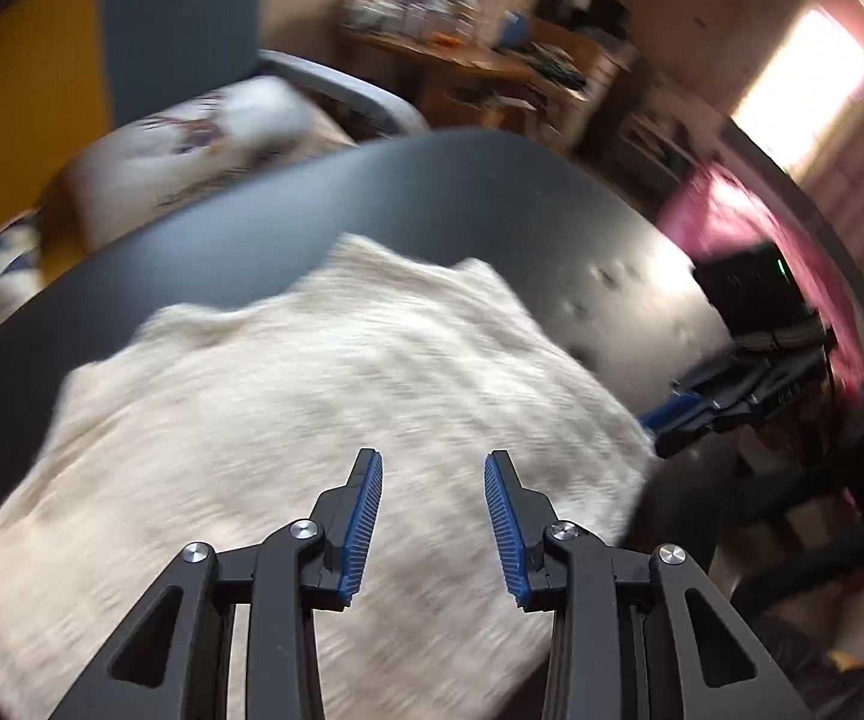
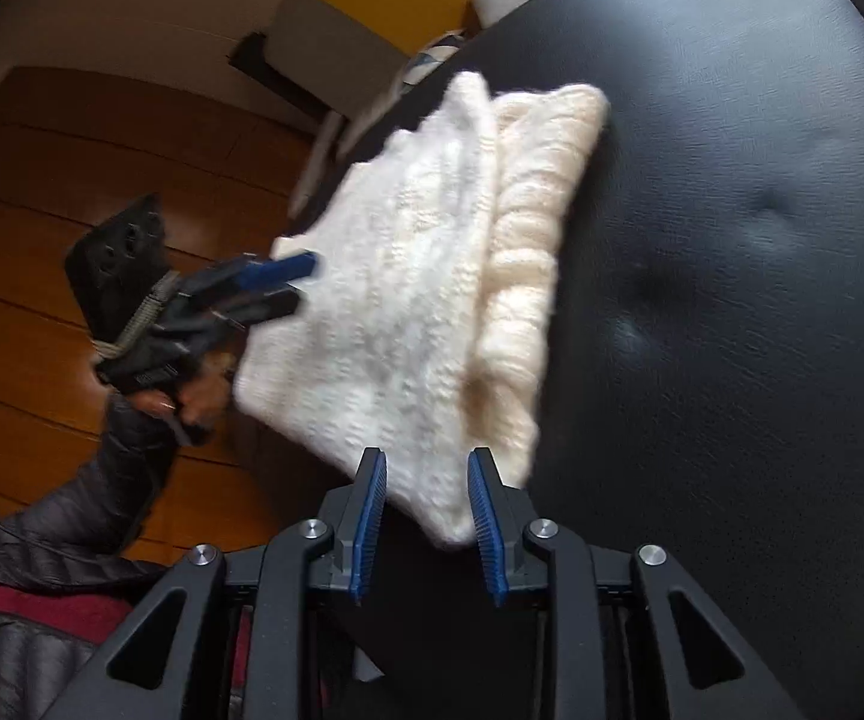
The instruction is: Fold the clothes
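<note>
A cream knitted garment lies folded on a black padded surface. In the left wrist view my left gripper hovers over the garment's near part, open, with nothing between its blue pads. The right gripper shows at the garment's right edge. In the right wrist view the garment lies in two layers, a ribbed part to the right. My right gripper stands open with the garment's near corner between its fingers, not pinched. The left gripper, held by a hand, is at the garment's left edge.
The black padded surface extends far to the right of the garment. A wooden floor lies to the left, below its edge. A chair with patterned cushions and a cluttered desk stand behind. A dark quilted sleeve reaches in from lower left.
</note>
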Demonstrator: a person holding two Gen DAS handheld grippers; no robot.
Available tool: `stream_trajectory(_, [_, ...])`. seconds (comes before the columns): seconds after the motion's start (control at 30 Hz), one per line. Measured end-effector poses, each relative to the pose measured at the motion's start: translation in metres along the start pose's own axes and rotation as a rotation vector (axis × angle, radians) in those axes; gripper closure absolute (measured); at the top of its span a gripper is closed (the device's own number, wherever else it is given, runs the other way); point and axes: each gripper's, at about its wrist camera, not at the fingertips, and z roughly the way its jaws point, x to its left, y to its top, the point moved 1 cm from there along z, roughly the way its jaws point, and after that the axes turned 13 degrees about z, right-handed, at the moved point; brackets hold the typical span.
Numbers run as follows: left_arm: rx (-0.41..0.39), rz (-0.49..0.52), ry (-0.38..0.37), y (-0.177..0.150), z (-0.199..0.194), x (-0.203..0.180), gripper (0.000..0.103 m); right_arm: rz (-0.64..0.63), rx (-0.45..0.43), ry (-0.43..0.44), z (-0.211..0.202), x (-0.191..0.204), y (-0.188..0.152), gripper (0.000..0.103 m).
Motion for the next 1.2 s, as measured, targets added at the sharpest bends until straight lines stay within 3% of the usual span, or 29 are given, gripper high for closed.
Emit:
stream_trajectory(0.07, [0.013, 0.022, -0.021, 0.009, 0.013, -0.009, 0.067, -0.017, 0.067, 0.068, 0.007, 0.003, 0.003, 0.074])
stream_trajectory(0.17, [0.022, 0.032, -0.041, 0.016, 0.025, -0.013, 0.067, -0.080, 0.211, 0.087, 0.022, 0.013, 0.000, 0.074])
stream_trajectory(0.23, [0.045, 0.051, -0.035, 0.018, 0.035, -0.013, 0.067, -0.106, 0.292, -0.019, 0.033, 0.013, -0.003, 0.074])
stream_trajectory(0.27, [0.058, 0.063, -0.029, 0.019, 0.041, -0.012, 0.067, -0.109, 0.306, -0.066, 0.036, 0.012, -0.003, 0.089])
stream_trajectory(0.3, [0.079, 0.071, -0.025, 0.018, 0.048, -0.012, 0.067, -0.112, 0.321, -0.114, 0.039, 0.011, -0.004, 0.089])
stream_trajectory(0.4, [0.107, 0.092, -0.013, 0.013, 0.066, -0.015, 0.067, -0.101, 0.311, -0.126, 0.035, 0.010, -0.006, 0.089])
stream_trajectory(0.57, [0.047, 0.010, -0.033, 0.013, 0.060, -0.006, 0.067, -0.058, 0.229, -0.117, 0.032, 0.011, -0.008, 0.087])
stream_trajectory(0.67, [-0.028, -0.112, -0.043, 0.005, 0.040, 0.004, 0.067, -0.083, 0.131, -0.177, 0.010, 0.027, -0.013, 0.074])
stream_trajectory(0.8, [-0.154, -0.245, -0.012, -0.023, -0.010, 0.014, 0.064, -0.126, -0.049, -0.271, -0.024, 0.059, -0.016, 0.074])
stream_trajectory(0.9, [-0.214, -0.349, 0.044, -0.065, -0.052, 0.026, 0.060, -0.159, -0.172, -0.278, -0.037, 0.080, -0.010, 0.074])
stream_trajectory(1.03, [-0.251, -0.550, 0.163, -0.145, -0.114, 0.062, 0.060, -0.202, -0.249, -0.301, -0.013, 0.101, -0.004, 0.074])
stream_trajectory(1.13, [-0.284, -0.694, 0.277, -0.206, -0.157, 0.088, 0.060, -0.207, -0.260, -0.253, 0.024, 0.118, 0.002, 0.074])
stream_trajectory(1.2, [-0.294, -0.760, 0.310, -0.241, -0.176, 0.096, 0.061, -0.193, -0.248, -0.260, 0.055, 0.129, 0.003, 0.074])
